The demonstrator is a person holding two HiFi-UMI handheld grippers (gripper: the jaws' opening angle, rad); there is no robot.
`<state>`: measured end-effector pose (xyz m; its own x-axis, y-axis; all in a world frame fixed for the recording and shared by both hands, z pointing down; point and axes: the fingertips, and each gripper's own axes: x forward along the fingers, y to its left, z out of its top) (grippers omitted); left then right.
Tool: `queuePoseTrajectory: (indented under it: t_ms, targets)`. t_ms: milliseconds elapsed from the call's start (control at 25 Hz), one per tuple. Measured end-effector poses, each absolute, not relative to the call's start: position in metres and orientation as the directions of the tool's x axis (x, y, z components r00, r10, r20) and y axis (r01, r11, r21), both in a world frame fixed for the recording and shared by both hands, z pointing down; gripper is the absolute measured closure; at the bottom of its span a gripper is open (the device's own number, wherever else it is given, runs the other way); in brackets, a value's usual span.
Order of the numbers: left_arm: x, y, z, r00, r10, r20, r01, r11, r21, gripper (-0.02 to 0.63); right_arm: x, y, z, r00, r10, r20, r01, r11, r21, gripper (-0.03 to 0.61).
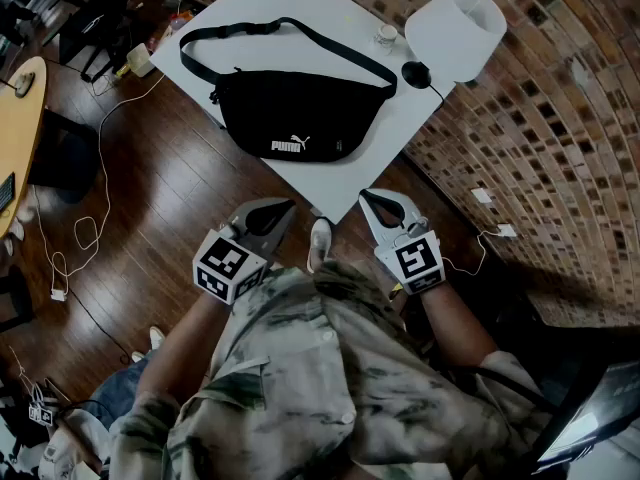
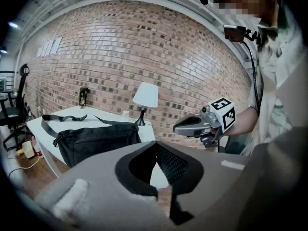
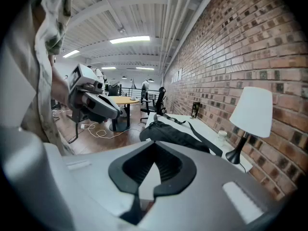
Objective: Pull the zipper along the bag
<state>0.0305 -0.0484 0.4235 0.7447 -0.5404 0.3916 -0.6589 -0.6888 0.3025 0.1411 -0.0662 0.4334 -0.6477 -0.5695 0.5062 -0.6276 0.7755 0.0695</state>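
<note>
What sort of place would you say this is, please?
Probably an open-plan office or studio: a brick wall, an office chair and a desk further back, and a strip light under an exposed ceiling.

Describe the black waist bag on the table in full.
The waist bag is black, fabric-looking, with a white PUMA logo on its front. It lies flat on the white table, near the person's corner. Its long black strap loops away across the tabletop. Its zipper cannot be made out. The left gripper and right gripper are clear of it.
</note>
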Motion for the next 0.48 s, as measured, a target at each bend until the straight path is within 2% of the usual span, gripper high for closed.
queuePoseTrajectory:
  t_ms: [160,280,360,480]
  targets:
    - [0.061,-0.115,0.453,0.704,-0.562,0.434,-0.696,-0.667,0.266,0.611,0.157,-0.141,0.461,-0.661,-0.546,0.515,-0.569,0.812,0.131,0.572]
    - [0.08,-0.149,0.477,0.684,-0.546,0.484,-0.703,-0.67,0.238,0.603,0.159,-0.179,0.48,-0.66,-0.533,0.53,-0.573,0.813,0.103,0.571]
    - [0.09,-0.169,0.492,0.666,-0.54,0.514,-0.709,-0.673,0.211,0.569,0.157,-0.201,0.494,-0.658,-0.522,0.542,-0.574,0.814,0.088,0.572]
    - [0.103,-0.198,0.519,0.628,-0.523,0.576,-0.718,-0.676,0.169,0.566,0.155,-0.233,0.516,-0.643,-0.509,0.573,-0.587,0.808,0.059,0.571]
